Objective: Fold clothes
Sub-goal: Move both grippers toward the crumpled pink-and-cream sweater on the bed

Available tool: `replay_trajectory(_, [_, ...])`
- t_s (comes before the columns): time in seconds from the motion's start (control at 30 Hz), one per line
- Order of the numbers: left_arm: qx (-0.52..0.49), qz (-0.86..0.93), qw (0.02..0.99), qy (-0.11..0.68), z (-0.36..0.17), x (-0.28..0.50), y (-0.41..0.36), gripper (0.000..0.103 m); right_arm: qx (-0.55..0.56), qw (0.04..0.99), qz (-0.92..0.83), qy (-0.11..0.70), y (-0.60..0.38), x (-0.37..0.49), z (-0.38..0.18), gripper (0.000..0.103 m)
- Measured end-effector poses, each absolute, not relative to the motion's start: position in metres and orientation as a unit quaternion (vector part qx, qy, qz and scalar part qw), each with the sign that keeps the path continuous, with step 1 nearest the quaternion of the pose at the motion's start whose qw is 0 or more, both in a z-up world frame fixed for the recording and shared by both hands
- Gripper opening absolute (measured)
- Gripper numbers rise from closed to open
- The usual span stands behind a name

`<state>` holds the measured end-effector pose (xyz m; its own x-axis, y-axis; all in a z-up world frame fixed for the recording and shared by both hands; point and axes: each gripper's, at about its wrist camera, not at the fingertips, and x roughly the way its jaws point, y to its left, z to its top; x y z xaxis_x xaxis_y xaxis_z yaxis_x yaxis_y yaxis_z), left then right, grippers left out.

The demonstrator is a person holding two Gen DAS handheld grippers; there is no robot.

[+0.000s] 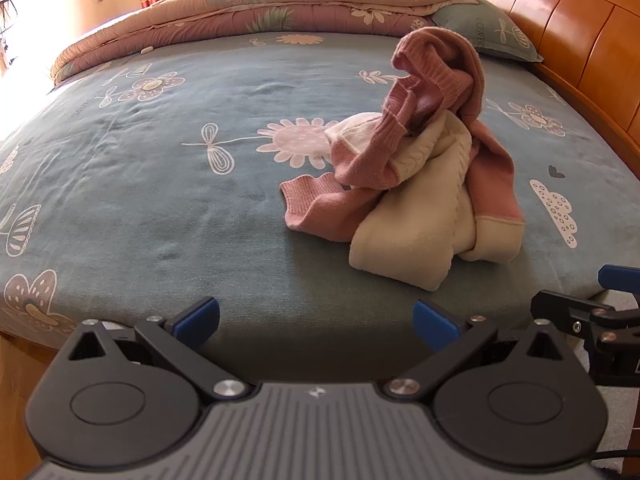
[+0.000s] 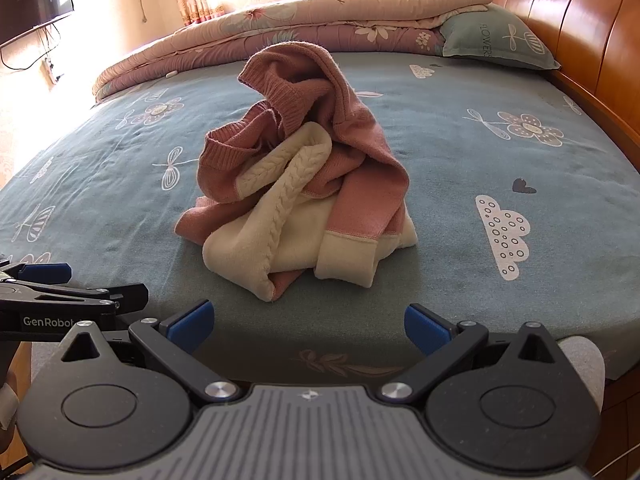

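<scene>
So a pink and cream sweater (image 2: pixel 296 168) is being left crumpled in a heap on the blue flowered bedsheet (image 2: pixel 500 152), roughly mid-bed, with one ribbed pink cuff (image 1: pixel 298 200) being trailed out flat onto the sheet. Both tools are being held back at the near edge of the bed, well apart from the heap. The left gripper (image 1: pixel 316 320) is being kept spread wide with nothing between its blue pads, same deal with the right gripper (image 2: pixel 308 320). A folded quilt (image 2: pixel 320 12) and a pillow (image 2: pixel 496 36) are being kept up by the wooden headboard (image 2: pixel 580 20).
</scene>
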<state>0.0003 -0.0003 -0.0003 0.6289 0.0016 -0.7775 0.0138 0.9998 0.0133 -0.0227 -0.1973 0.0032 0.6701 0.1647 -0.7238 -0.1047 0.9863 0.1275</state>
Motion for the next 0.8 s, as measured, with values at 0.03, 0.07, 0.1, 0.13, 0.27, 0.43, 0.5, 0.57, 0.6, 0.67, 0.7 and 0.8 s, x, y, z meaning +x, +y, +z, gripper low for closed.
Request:
replay_trajectory(0.03, [0.010,-0.003,0.902,0.432,-0.0008,0.0007,-0.0007,0.102,0.038,0.914,0.074,0.398,-0.1977,-0.0229,0.0032,0.103])
replay_trajectory(0.07, [0.010,-0.003,0.901,0.434,-0.0013,0.0014,-0.0013,0.102,0.039,0.914,0.074,0.397,-0.1982,-0.0230,0.0032,0.103])
replay_trajectory(0.1, [0.009,-0.004,0.901,0.435,-0.0019,0.0023,-0.0024,0.102,0.040,0.914,0.075,0.396,-0.1987,-0.0232,0.0032,0.103])
replay_trajectory(0.13, [0.008,-0.005,0.900,0.436,-0.0029,0.0036,-0.0015,0.102,0.039,0.915,0.074,0.395,-0.1991,-0.0235,0.0033,0.103])
replay_trajectory(0.27, [0.010,-0.008,0.901,0.435,-0.0036,0.0043,-0.0017,0.102,0.038,0.915,0.073,0.395,-0.1975,-0.0216,0.0032,0.103])
replay_trajectory(0.43, [0.002,-0.011,0.903,0.429,-0.0004,0.0014,-0.0008,0.102,0.036,0.915,0.072,0.396,-0.1961,-0.0219,0.0045,0.103])
replay_trajectory(0.5, [0.002,-0.011,0.902,0.431,-0.0015,0.0028,-0.0018,0.102,0.036,0.915,0.072,0.396,-0.1969,-0.0217,0.0048,0.103])
replay_trajectory(0.57, [0.002,-0.011,0.902,0.431,-0.0021,0.0029,-0.0016,0.102,0.035,0.915,0.072,0.396,-0.1974,-0.0215,0.0052,0.103])
replay_trajectory(0.6, [0.003,-0.011,0.902,0.432,-0.0020,0.0030,-0.0015,0.102,0.035,0.915,0.072,0.396,-0.1972,-0.0217,0.0053,0.103])
replay_trajectory(0.67, [0.003,-0.011,0.902,0.432,-0.0016,0.0034,-0.0014,0.102,0.034,0.915,0.072,0.396,-0.1971,-0.0215,0.0056,0.103])
replay_trajectory(0.7, [0.003,-0.012,0.902,0.432,-0.0016,0.0036,-0.0015,0.102,0.034,0.915,0.072,0.396,-0.1970,-0.0215,0.0057,0.103])
replay_trajectory(0.8, [0.004,-0.012,0.902,0.432,-0.0026,0.0035,-0.0024,0.102,0.033,0.915,0.072,0.396,-0.1970,-0.0220,0.0061,0.103])
